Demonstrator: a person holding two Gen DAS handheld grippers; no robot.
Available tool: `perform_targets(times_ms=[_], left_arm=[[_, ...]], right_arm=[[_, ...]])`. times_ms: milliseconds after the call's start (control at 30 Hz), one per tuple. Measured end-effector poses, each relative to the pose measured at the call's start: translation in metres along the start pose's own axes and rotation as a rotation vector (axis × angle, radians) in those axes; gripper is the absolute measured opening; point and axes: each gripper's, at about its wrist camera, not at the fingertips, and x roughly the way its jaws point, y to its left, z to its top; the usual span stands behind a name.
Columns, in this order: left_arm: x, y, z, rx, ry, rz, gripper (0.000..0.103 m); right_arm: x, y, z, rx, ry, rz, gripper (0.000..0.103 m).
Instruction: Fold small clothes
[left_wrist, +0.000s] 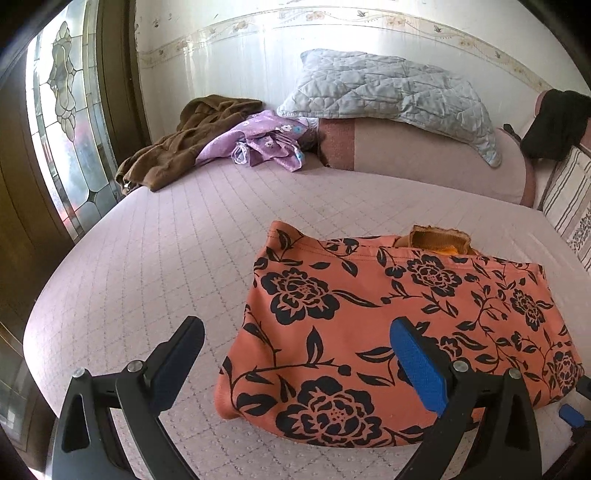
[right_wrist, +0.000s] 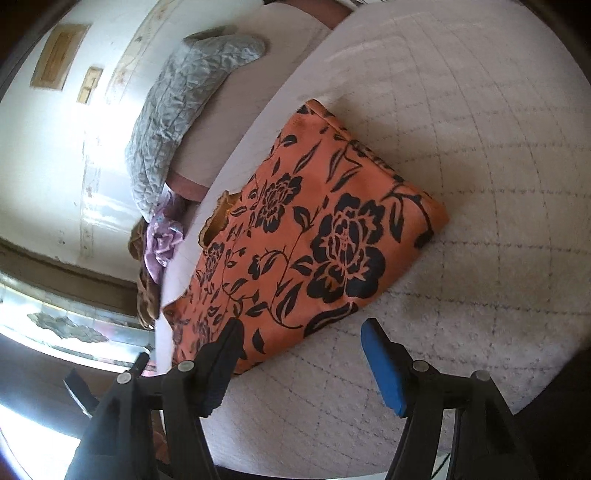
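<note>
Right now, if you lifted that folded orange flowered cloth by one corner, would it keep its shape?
Probably not. The orange flowered cloth lies in soft, rounded layers, so it would likely droop and unfold. It looks thin, so probably light. Pushed across the quilted bed cover, it may bunch rather than slide.

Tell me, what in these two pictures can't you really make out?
- Mustard piece tucked in the orange floral garment: left view, mostly covered by that cloth.
- Dark cloth at the right: left view, cut off by the frame edge.
- Purple clothes and brown garment: right view, small, half hidden behind the bed's edge.
</note>
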Motion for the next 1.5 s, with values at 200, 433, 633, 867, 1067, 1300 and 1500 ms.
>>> perform_targets(times_ms=[200,433,633,867,1067,1300,1500], left_arm=[[0.006,-0.009,-0.002,0.015,0.015,0.001,0.101],[0.017,-0.023,-0.006,0.042,0.053,0.005,0.101],[0.025,-0.037,-0.009,0.067,0.076,0.007,0.101],[0.046,-0.051,-0.024,0.119,0.161,0.01,0.101],[0.063,-0.06,-0.035,0.147,0.201,0.017,0.101],[0.055,-0.041,-0.015,0.096,0.2,-0.015,0.101],[0.058,-0.009,0.001,0.106,0.204,0.053,0.101]], right_arm=[[0.006,-0.012,0.003,0.063,0.009,0.032,0.07],[0.009,-0.032,0.012,0.151,-0.001,0.087,0.07],[0.006,-0.034,0.019,0.147,-0.038,0.085,0.07],[0.006,-0.046,0.031,0.235,-0.13,0.116,0.069],[0.016,-0.033,0.042,0.202,-0.226,0.055,0.068],[0.025,-0.012,0.042,0.054,-0.243,-0.087,0.024],[0.009,0.043,0.031,-0.122,-0.289,-0.097,0.021]])
